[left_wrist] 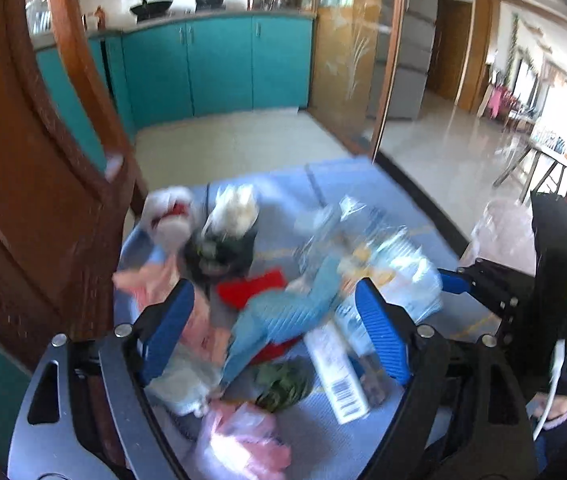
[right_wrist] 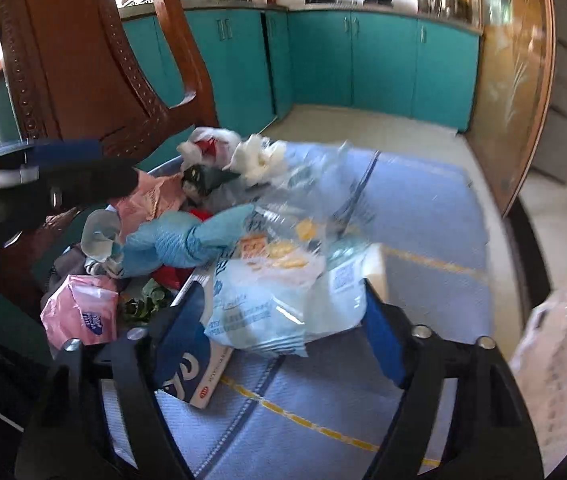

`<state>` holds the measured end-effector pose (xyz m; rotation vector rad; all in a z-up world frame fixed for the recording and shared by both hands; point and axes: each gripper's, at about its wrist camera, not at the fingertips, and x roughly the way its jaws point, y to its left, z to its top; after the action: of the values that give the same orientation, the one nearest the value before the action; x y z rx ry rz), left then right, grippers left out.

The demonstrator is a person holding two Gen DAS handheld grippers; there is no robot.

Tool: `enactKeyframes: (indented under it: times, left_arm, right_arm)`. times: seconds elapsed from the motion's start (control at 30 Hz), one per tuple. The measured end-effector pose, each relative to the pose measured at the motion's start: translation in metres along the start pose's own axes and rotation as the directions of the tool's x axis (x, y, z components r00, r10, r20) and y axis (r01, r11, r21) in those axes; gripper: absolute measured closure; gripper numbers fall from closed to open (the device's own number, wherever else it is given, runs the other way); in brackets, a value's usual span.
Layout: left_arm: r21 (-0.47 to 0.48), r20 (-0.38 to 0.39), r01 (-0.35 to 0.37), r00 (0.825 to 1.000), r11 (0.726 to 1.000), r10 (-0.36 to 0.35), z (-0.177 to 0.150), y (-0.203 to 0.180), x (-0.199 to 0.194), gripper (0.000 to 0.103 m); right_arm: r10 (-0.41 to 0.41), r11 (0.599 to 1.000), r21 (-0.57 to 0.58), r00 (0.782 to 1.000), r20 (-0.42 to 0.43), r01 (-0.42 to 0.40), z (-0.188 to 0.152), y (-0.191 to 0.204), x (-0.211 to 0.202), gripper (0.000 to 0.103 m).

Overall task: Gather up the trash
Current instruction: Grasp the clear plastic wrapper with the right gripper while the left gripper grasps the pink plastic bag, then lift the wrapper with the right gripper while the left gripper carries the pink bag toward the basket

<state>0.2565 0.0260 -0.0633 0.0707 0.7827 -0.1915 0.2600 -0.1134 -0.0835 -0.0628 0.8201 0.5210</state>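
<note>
- My L gripper (left_wrist: 273,320) is over the trash pile (left_wrist: 283,300) on the blue mat (right_wrist: 423,208); jaws wide apart, nothing clamped. A crumpled blue cloth (left_wrist: 283,312) lies between/below the fingers, pads not on it.
- My R gripper (right_wrist: 283,332) has jaws partly apart w/ a pale-blue plastic snack bag (right_wrist: 275,304) lying between them. Can't tell if the pads press it; pic is blurred.
- Pile sits beside the carved wooden chair (right_wrist: 83,60): white box w/ barcode (left_wrist: 339,376), red scrap (left_wrist: 251,288), green leaves (left_wrist: 283,384), pink tissue pack (right_wrist: 79,312), white wads (right_wrist: 259,156), clear wrapper w/ yellow bits (right_wrist: 295,240).
- R gripper's body shows at right edge of L view, near the pile.
- Teal cabinets (right_wrist: 363,60) behind, across a pale floor.
</note>
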Motion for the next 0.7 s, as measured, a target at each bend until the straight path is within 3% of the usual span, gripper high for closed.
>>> enactKeyframes:
  times: [0.07,0.23,0.37,0.57,0.63,0.67,0.7]
  left_arm:
    - [0.007,-0.020,0.009,1.000,1.000,-0.009,-0.005,0.004,-0.006,0.020]
    - [0.057,-0.052,0.033,0.998,0.998,-0.030,-0.029,0.013,-0.030,0.019]
    - [0.060,-0.134,0.027,0.991,0.998,-0.019,-0.055,0.019,-0.028,0.018]
    - [0.121,-0.177,-0.010,0.984,0.993,0.031,-0.075,0.006,-0.023,0.016]
    - [0.132,-0.196,-0.003,0.980,0.991,0.029,-0.078,0.002,-0.017,0.022]
    - [0.142,-0.206,-0.004,0.978,0.990,0.033,-0.079,0.001,-0.014,0.035]
    - [0.147,-0.217,-0.007,0.975,0.989,0.039,-0.081,0.000,-0.010,0.040]
  right_arm:
    - [0.011,1.000,0.005,1.000,0.004,-0.011,-0.001,-0.001,-0.001,0.073]
    - [0.040,0.999,0.021,0.998,0.038,-0.041,-0.003,-0.002,-0.019,0.092]
    - [0.010,1.000,0.007,0.996,0.092,-0.010,-0.007,0.002,-0.034,0.097]
    - [-0.030,0.999,-0.013,0.978,0.209,0.034,-0.007,0.007,-0.066,0.098]
    - [-0.054,0.998,-0.015,0.967,0.248,0.060,-0.006,0.009,-0.072,0.098]
    - [-0.062,0.998,-0.016,0.964,0.260,0.069,-0.006,0.009,-0.074,0.098]
    - [-0.075,0.997,-0.014,0.957,0.279,0.082,-0.007,0.008,-0.079,0.098]
